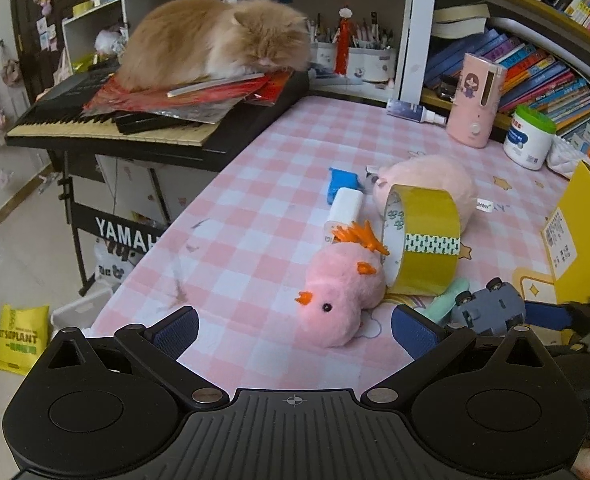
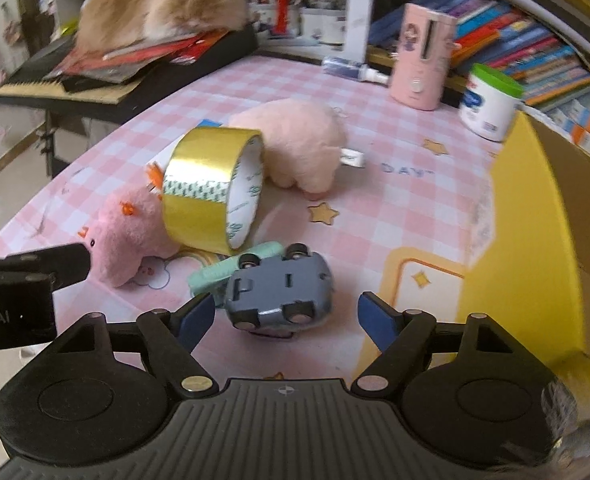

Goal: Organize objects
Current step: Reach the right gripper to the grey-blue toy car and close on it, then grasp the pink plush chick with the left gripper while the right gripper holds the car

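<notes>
Right gripper stands open around the overturned grey toy car, pads not touching; car's long axis slants across the jaws. Left gripper open, farther off.

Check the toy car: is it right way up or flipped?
Flipped. The car lies with its grey underside and all four wheels facing up, on the table.

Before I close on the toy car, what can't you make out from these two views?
- Yellow box interior: both views, its own wall and the frame edge hide it.
- Green item: right wrist view, toy car and tape roll cover most of it; unidentifiable.
- Blue object: only a corner shows in the right view.
- Right gripper contact: pads flank the car, no touch visible.
- Tub label: too small.
</notes>
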`<state>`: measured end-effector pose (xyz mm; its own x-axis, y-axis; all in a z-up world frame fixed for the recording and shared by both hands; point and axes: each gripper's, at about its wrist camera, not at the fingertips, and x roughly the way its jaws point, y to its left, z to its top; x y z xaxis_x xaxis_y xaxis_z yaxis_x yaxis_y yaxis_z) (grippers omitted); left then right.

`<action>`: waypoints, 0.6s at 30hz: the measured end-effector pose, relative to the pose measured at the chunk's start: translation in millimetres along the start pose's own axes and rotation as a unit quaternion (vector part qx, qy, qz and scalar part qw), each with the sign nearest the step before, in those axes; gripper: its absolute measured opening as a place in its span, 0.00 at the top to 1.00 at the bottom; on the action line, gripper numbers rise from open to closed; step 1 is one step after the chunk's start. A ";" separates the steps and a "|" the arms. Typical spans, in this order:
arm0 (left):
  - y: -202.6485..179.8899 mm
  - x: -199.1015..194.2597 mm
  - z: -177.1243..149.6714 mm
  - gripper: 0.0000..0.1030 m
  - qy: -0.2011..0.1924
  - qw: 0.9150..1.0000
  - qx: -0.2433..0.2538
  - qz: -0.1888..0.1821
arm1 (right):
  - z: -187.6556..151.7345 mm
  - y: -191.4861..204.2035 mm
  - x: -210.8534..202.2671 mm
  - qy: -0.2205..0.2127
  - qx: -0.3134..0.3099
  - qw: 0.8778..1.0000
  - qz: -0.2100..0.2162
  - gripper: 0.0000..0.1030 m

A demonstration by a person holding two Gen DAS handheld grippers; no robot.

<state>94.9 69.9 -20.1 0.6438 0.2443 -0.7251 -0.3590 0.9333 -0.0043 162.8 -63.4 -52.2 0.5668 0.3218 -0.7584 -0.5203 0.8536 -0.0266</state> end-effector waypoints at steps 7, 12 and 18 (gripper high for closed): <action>-5.5 25.1 11.4 0.02 0.016 1.000 -0.012 -0.010 | 4.5 -3.7 7.1 0.002 -0.034 0.999 0.024 0.41; -10.3 52.5 16.6 0.14 0.041 0.999 -0.017 -0.021 | 4.9 -9.7 1.8 -0.005 -0.051 0.998 0.031 0.41; -15.6 71.4 19.0 0.30 0.048 0.998 0.005 -0.026 | 5.7 -12.5 -4.1 -0.013 -0.060 0.997 0.039 0.41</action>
<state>159.3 77.8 -58.7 0.5936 0.1688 -0.7868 -0.3195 0.9468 -0.0379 170.6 -73.1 -45.1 0.5367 0.3972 -0.7445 -0.6356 0.7706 -0.0470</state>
